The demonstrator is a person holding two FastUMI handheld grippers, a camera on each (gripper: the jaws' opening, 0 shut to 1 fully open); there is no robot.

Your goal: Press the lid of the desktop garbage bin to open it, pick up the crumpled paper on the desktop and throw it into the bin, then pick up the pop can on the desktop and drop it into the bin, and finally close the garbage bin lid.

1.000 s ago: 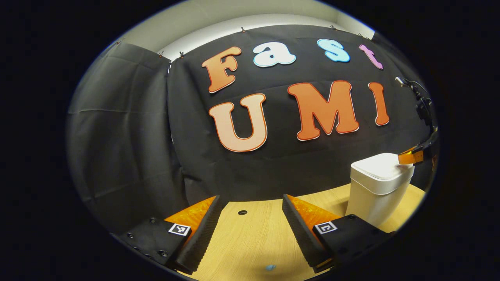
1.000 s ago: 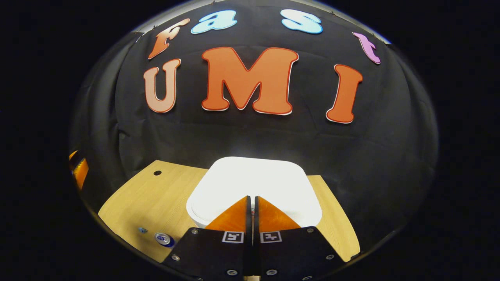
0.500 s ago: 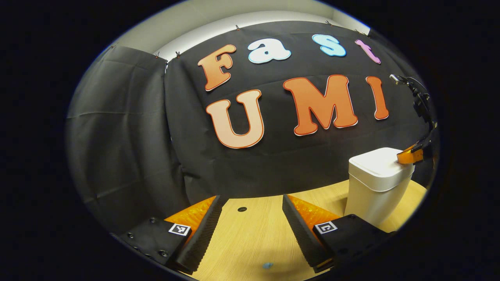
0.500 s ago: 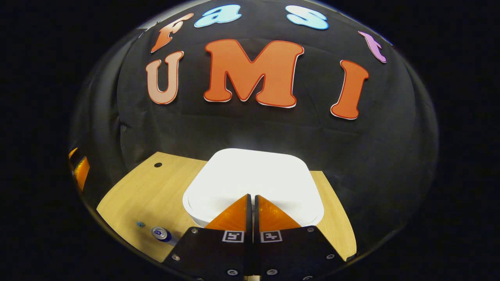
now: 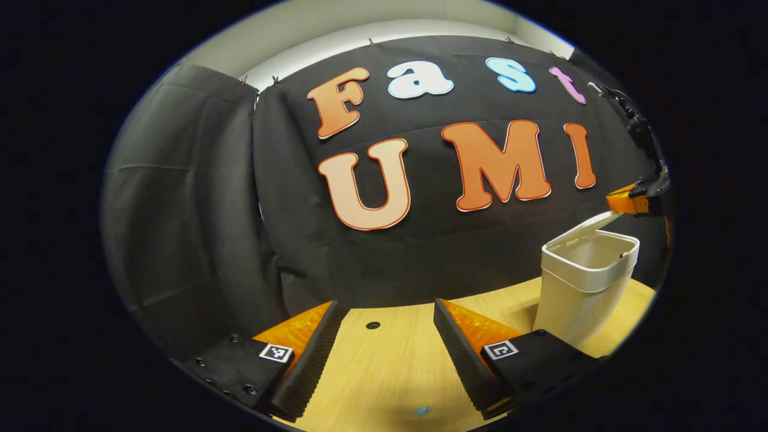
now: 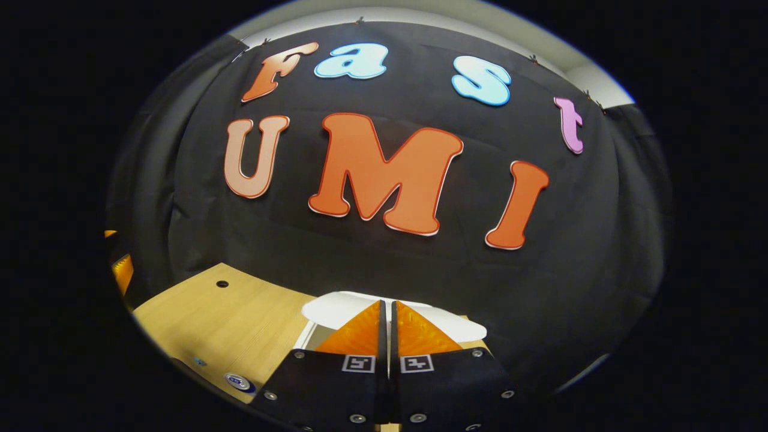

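Note:
In the left gripper view the white desktop bin (image 5: 579, 294) stands at the right of the wooden table, its lid (image 5: 591, 224) tilted up and the mouth showing. My right gripper (image 5: 627, 203) hovers just above the raised lid's edge. In the right gripper view my right gripper (image 6: 387, 303) is shut with nothing between its fingers, and the white lid (image 6: 333, 309) lies right behind its tips. The pop can (image 6: 240, 381) stands at the lower left, seen from above. My left gripper (image 5: 385, 303) is open and empty, low over the table.
The light wooden table (image 6: 240, 312) has a small round hole (image 5: 372, 325) near its back edge. A tiny blue speck (image 5: 423, 410) lies on the wood near my left gripper. Black cloth walls close the back and the sides.
The bin lid was flat and closed under my right gripper's tips; it has sprung up and the mouth shows. My right gripper has risen. My left gripper has barely moved.

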